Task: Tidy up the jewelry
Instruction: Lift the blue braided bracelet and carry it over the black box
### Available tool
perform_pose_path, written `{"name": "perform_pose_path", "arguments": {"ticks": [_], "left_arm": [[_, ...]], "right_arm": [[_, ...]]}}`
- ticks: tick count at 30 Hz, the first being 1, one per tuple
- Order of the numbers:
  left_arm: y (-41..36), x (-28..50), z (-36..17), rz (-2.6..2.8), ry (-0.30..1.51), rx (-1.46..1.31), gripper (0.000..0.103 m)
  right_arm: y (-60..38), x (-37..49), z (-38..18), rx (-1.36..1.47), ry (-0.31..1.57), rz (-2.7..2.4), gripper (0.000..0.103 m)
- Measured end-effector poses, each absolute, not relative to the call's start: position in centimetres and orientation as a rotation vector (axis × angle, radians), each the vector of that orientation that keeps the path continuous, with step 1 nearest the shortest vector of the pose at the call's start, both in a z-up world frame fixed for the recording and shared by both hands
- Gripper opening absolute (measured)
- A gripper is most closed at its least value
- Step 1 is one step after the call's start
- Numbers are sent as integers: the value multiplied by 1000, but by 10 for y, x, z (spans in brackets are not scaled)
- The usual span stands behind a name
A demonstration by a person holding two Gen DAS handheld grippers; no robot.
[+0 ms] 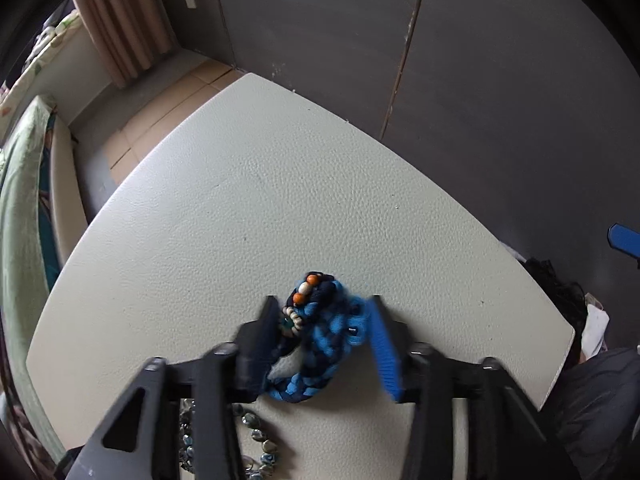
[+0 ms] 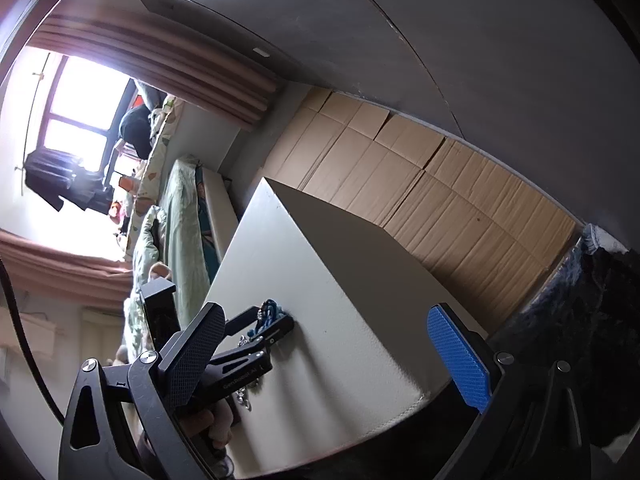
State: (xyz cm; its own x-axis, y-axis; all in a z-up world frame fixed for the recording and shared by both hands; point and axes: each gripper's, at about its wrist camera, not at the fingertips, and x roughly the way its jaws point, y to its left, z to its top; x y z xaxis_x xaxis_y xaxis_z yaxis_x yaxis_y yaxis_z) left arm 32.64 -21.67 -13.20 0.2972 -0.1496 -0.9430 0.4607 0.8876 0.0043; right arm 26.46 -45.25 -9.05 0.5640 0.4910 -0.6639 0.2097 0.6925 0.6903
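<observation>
Pale tabletop [image 1: 248, 200] lies bare beyond bracelet [image 1: 320, 344].

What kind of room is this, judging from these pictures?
Most likely a bedroom at home. A bed with green bedding stands beside the white table, pink curtains frame a bright window, and clothes hang in front of it.

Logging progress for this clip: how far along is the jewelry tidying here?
Nothing looks sorted yet. In hand: the left gripper has its fingers on either side of the blue braided bracelet on the white table. Left to do: a beaded necklace lies loose nearer the camera, and the right gripper is open and empty.
</observation>
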Motion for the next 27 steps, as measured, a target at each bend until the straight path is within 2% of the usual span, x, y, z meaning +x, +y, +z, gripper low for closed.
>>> {"name": "perform_pose_path", "arguments": {"ticks": [6, 18, 27], "left_arm": [[-206, 317, -121, -388, 1197, 253, 35], [-153, 310, -65, -306, 1091, 122, 35], [-112, 289, -42, -264, 1058, 48, 35]], "right_arm": [[-441, 267, -89, 794, 990, 215, 103], [-404, 275, -82, 716, 990, 266, 103], [-355, 277, -72, 589, 986, 335, 103]]}}
